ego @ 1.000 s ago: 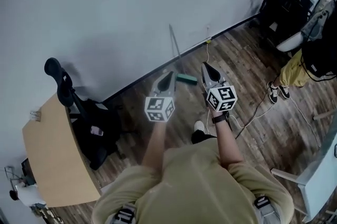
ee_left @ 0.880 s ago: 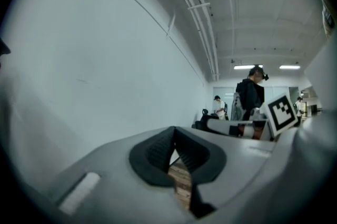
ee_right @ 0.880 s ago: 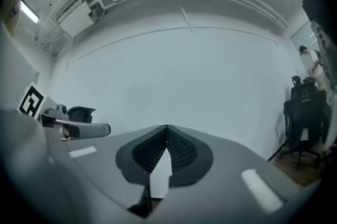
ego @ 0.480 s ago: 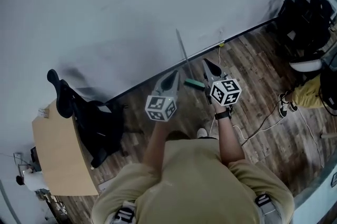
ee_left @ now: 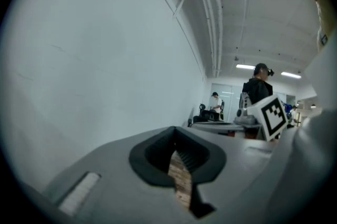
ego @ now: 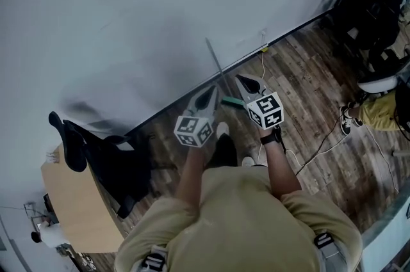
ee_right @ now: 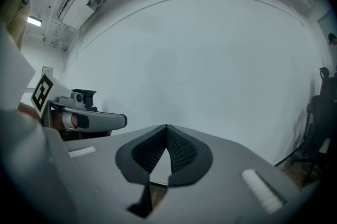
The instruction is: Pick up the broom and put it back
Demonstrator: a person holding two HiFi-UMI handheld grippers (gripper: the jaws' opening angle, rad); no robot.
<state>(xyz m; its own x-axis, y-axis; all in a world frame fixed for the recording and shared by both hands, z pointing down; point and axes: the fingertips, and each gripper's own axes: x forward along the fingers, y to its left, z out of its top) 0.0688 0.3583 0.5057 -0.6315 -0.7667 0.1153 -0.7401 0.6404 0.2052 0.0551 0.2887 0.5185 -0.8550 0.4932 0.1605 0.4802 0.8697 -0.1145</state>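
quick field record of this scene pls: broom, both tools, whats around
broom: handle leaning on the wall, green head on the wood floor
left tool: shut, empty, in the air, pointing toward the broom
right tool: shut, empty, beside the left one
nearby: black chair and desk at the view's left
task state: broom not yet picked up

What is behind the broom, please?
Behind the broom is the plain wall it leans against, with a dark baseboard along its foot. The right gripper covers part of the broom's green head.
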